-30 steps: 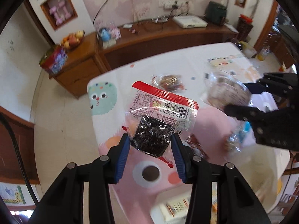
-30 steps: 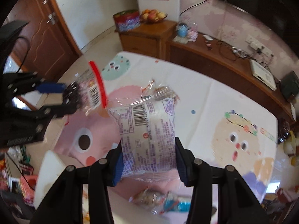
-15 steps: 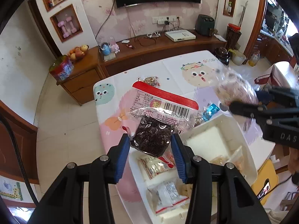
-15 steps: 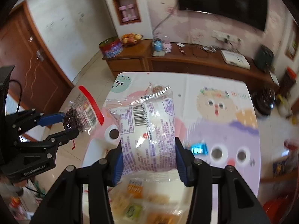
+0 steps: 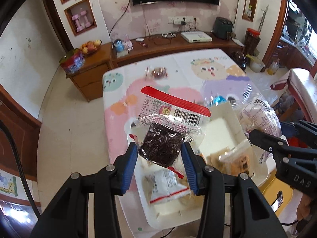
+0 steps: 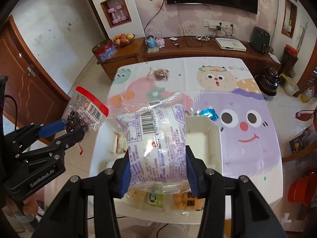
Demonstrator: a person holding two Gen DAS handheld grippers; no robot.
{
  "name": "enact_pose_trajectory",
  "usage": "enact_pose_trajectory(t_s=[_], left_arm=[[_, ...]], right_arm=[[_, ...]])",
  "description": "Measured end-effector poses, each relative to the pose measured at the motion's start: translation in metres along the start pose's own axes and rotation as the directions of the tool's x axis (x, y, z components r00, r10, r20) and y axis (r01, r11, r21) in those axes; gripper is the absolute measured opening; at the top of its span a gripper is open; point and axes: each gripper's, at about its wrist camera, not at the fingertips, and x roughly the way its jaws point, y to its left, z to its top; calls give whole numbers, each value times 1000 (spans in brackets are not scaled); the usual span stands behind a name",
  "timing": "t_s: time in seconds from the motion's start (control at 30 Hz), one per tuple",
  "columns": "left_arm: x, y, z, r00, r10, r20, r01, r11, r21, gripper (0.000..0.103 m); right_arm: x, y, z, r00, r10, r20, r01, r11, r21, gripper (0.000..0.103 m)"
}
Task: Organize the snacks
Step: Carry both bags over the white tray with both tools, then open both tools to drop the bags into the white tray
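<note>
Left wrist view: dark snack pack [image 5: 161, 148] with red-topped label pinched in left hand-held gripper [image 5: 160, 159], held over white divided tray [image 5: 240, 144] on cartoon-print surface [image 5: 118, 123]. Right hand-held gripper [image 6: 158, 171] clamps white wrapped bun [image 6: 156, 140] above the same tray [image 6: 213, 136]. Step looks like carry-to-tray. Next move likely calls for lowering each pack into a free compartment, then releasing. Two loose snacks, red [image 6: 161, 73] and blue [image 6: 208, 113], lie on the surface.

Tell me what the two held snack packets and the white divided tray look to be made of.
Red-topped packet: thin clear glossy plastic film, crinkled, dark contents showing through.
White-and-purple packet: translucent printed film, shiny glare, crimped seam.
Divided tray: smooth matte white, probably rigid plastic, though coated card is possible.
</note>
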Motion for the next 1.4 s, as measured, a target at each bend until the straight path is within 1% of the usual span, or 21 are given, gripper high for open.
enact_pose_trajectory(t_s=[0.23,0.43,0.63,0.9,1.07,1.1,1.17,1.27,1.4], left_arm=[[8,-12,-18,999,-13,-44,14,1000,15,44],[11,-20,-28,998,-22,-65,23,999,27,44],[21,-19,-26,995,-23,-96,25,999,23,44],[29,-19,-21,994,-15,-111,17,1000,17,45],[35,-19,-17,992,-18,-125,19,1000,9,48],[36,-19,-17,992,-18,-126,19,1000,5,49],[37,-18,-15,992,-12,-129,13,1000,4,70],[38,-14,-12,993,14,-120,-14,1000,-1,78],[41,-9,-9,991,3,-132,-6,1000,-27,81]], right_arm=[[6,11,-32,999,-20,-45,20,1000,-8,48],[8,11,-44,998,-23,-64,23,1000,2,49],[14,8,-47,996,-24,-85,26,999,18,49],[18,10,-42,996,-29,-85,30,999,15,49],[23,13,-37,995,-45,-89,45,999,-2,51],[24,12,-36,995,-45,-92,45,999,-2,51],[25,12,-34,995,-41,-94,41,999,-1,51],[28,10,-31,994,-44,-97,45,999,8,53],[30,6,-27,994,-36,-103,38,999,20,53]])
